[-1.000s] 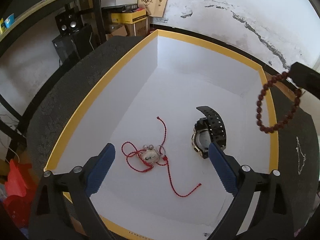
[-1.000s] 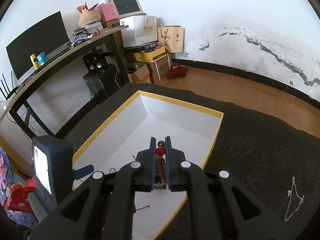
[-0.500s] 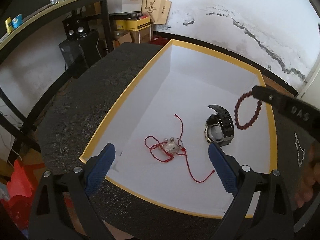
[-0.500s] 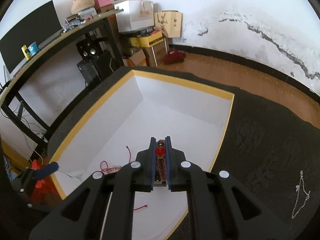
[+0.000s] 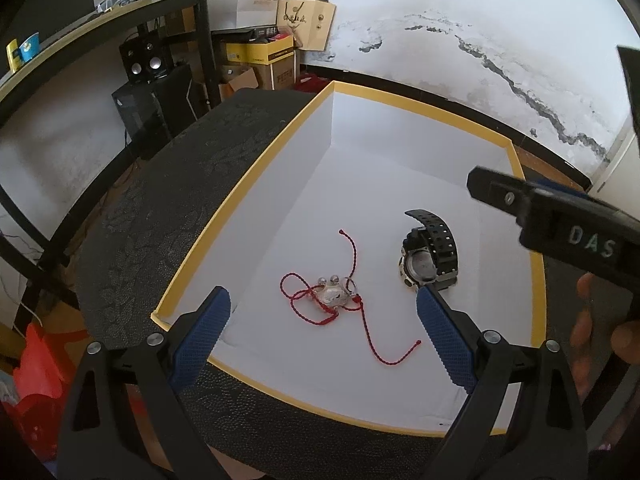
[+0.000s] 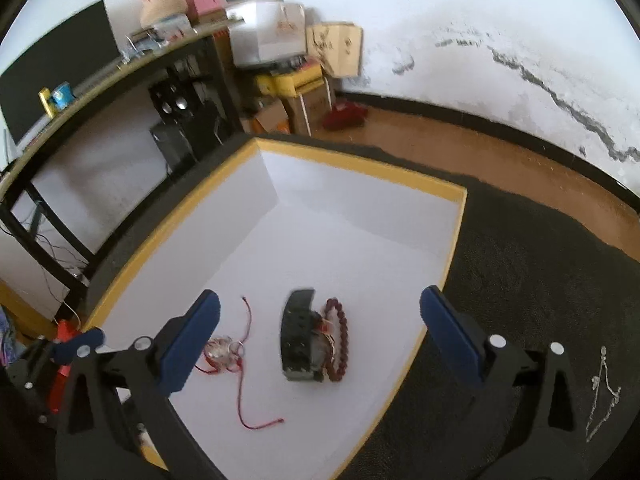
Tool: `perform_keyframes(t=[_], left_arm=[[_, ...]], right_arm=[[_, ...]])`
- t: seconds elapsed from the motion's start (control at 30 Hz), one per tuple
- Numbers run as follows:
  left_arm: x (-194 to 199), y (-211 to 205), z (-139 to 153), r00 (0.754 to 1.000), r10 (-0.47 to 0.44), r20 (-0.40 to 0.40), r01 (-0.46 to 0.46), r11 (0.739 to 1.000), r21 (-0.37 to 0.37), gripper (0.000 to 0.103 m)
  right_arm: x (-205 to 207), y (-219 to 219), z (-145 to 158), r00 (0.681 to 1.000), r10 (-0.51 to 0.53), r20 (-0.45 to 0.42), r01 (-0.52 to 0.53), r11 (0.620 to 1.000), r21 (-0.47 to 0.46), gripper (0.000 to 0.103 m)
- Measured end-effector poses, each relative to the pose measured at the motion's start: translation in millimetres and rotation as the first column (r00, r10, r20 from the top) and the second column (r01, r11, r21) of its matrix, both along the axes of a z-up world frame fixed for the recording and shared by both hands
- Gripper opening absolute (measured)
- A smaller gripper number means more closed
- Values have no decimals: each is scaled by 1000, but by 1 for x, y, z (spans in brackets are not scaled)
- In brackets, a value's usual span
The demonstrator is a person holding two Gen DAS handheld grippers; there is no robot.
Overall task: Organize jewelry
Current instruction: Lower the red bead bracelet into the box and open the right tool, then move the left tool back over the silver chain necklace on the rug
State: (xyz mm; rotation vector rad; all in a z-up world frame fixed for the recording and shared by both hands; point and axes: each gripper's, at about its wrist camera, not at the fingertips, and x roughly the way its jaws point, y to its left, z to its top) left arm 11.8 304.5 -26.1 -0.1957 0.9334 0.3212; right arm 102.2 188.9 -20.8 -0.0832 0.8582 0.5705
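A white box with a yellow rim (image 5: 256, 176) (image 6: 360, 164) sits on a dark mat. Inside lie a red cord bracelet with silver beads (image 5: 332, 296) (image 6: 224, 354), a black watch (image 5: 428, 256) (image 6: 300, 340), and a brown bead bracelet (image 6: 340, 340) resting against the watch. A thin silver chain (image 6: 602, 396) lies on the mat right of the box. My left gripper (image 5: 324, 344) is open and empty over the box's near edge. My right gripper (image 6: 320, 344) is open and empty above the watch and beads; its body also shows in the left wrist view (image 5: 560, 220).
The dark mat (image 6: 540, 280) covers the table around the box. A black desk with speakers (image 5: 146, 66), cardboard boxes (image 5: 260, 56) and paper bags stands at the back left by the white wall. A red bag (image 5: 36, 380) is on the floor at left.
My right gripper has opened and let go of the brown bead bracelet, which now lies in the box beside the watch. My left gripper has drawn back toward the box's near edge.
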Motion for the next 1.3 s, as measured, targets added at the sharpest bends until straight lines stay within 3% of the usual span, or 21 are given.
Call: perform_keyframes(t=[0.3,0.5,0.73,0.87,1.1,1.3], left_arm=[[5,-12,5,1000,-19,24,19,1000,-3,92],[14,-48,11,996,-72,52,72,997,13,92],[29,-109,19,979,-179,93,176,984,37,92],[45,-154,15,966,-242,88,239,970,47,92],[80,-233,-16,941,-337,26,336,941,53,92],[100,-301,-41,909,-417,0,417,909,23,92]], right_arm=[[-7,-18,17,997,-48,59,50,998,-47,97],[-14,-71,31,985,-143,101,147,988,-39,97],[-27,-170,35,958,-252,136,262,963,-59,97],[-28,-247,22,926,-360,110,368,928,-65,97],[-38,-350,-6,879,-475,54,478,875,-82,97],[-47,-413,-24,842,-539,28,539,837,-94,97]])
